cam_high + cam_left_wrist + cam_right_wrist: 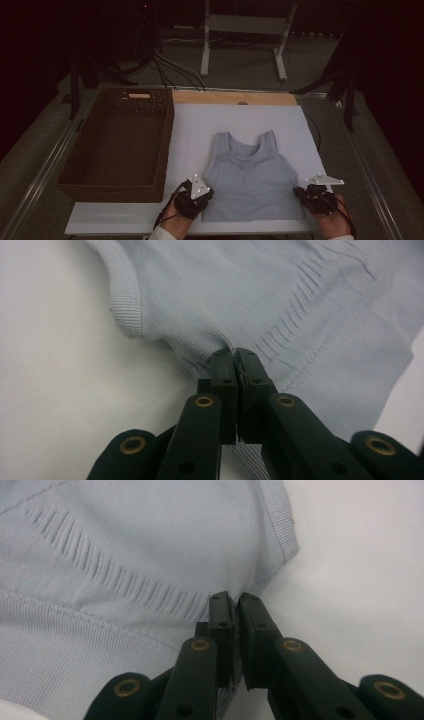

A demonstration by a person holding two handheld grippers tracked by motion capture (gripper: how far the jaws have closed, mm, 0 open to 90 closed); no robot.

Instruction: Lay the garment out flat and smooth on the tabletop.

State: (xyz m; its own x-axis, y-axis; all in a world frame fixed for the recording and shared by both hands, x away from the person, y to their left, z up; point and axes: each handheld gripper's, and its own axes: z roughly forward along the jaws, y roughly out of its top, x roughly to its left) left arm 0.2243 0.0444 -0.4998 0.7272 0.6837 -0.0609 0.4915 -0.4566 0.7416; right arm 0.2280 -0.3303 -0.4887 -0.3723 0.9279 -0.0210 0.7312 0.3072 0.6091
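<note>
Both tools, left tool (201, 196) and right tool (306, 192), flank our tank top (250, 172) near the worktop's (200, 125) front edge; the wicker basket (120, 145) sits empty. Left tool (235, 360) pinches its side seam (220, 347). Right tool (232, 602) has closed on the opposite edge.

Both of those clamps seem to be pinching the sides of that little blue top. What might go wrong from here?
1. Each tool, left and right, holds only a thin bit of the top's side edge, so the cloth might slip out when lifted.
2. The knit looks stretchy; pulling the two sides apart might stretch it out of shape.
3. The basket stands right beside the left tool, so a swing that way might bump its wall.
</note>
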